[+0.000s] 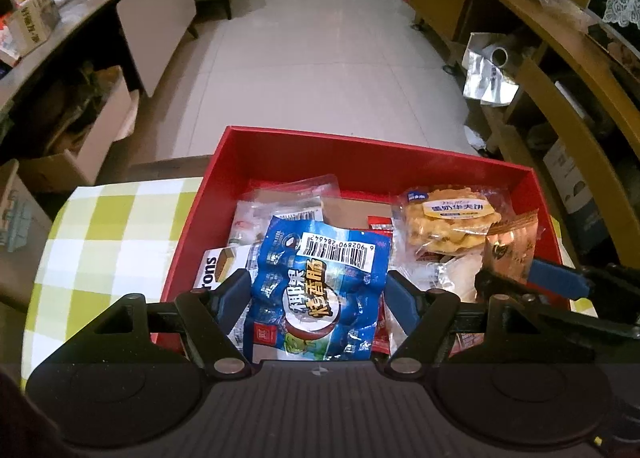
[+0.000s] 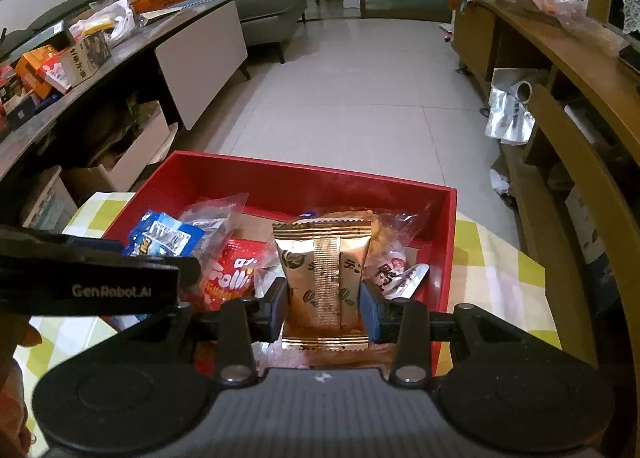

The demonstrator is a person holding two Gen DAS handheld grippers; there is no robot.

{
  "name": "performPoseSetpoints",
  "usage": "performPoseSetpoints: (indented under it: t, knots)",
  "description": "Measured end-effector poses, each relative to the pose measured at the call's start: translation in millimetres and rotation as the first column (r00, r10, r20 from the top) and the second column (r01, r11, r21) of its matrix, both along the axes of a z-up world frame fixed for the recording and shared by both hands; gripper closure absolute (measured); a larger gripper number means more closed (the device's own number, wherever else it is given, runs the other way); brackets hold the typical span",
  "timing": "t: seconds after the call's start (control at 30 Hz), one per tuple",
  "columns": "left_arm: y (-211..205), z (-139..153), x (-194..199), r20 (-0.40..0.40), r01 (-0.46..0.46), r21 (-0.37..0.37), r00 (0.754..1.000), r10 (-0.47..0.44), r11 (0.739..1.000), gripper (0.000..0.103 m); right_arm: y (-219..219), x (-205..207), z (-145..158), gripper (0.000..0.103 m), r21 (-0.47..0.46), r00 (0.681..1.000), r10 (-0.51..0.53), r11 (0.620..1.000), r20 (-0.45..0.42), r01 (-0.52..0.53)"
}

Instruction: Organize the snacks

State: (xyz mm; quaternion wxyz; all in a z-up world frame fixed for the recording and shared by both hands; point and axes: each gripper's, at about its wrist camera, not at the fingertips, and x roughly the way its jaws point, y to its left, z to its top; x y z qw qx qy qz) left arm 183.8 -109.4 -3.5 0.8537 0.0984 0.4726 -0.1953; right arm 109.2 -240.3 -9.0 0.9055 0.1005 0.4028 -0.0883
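A red box (image 1: 360, 154) on a green-checked tablecloth (image 1: 108, 242) holds several snack packets. My left gripper (image 1: 318, 294) is shut on a blue sausage packet (image 1: 320, 282) and holds it over the box. My right gripper (image 2: 324, 306) is shut on a gold packet (image 2: 322, 270) and holds it upright over the box (image 2: 312, 178). The gold packet (image 1: 512, 250) and the right gripper's blue finger (image 1: 556, 278) also show at the right in the left wrist view. In the box lie a clear pack of yellow waffle biscuits (image 1: 448, 226) and a red packet (image 2: 232, 274).
A dark counter (image 2: 100, 58) with boxes and bags runs along the left. Wooden shelving (image 2: 580, 118) stands on the right, with silver foil bags (image 2: 508, 114). Tiled floor (image 2: 352, 90) lies beyond the table. Cardboard boxes (image 1: 80, 138) sit under the left counter.
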Motion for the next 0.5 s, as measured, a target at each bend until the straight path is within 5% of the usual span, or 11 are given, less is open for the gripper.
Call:
performPoseSetpoints:
  t: [0.5]
  knots:
    - [-2.6,4.1,-3.1,0.024,0.002,0.017,1.000,-0.003,1.000,0.020,-3.5,-2.8,4.0,0.050,-0.003,0.999,-0.030,1.000,0.019,0.030]
